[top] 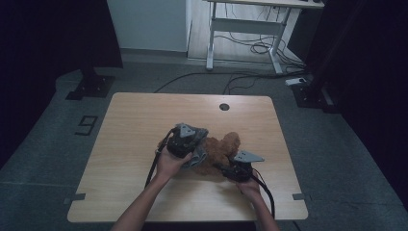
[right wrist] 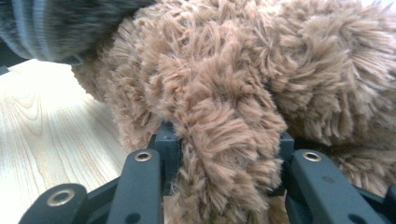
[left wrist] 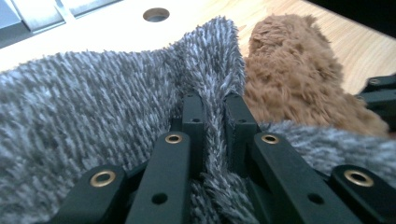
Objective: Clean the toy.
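A: High view: both tongs work a fuzzy heap mid-table. The left gripper (left wrist: 214, 105) pinches a fold of grey cloth (left wrist: 93, 107).

B: And the right gripper (right wrist: 223, 140) clamps the brown plush (right wrist: 243, 74) just beyond it. Best hold brown steady and draw grey away slowly, keeping both folds deep between the jaws.

both grippers, left gripper (top: 188, 139) and right gripper (top: 239, 166), are black with brass-ringed screw holes, grey three-cornered top plates and trailing black cables; forearms look bare, perhaps sleeveless.
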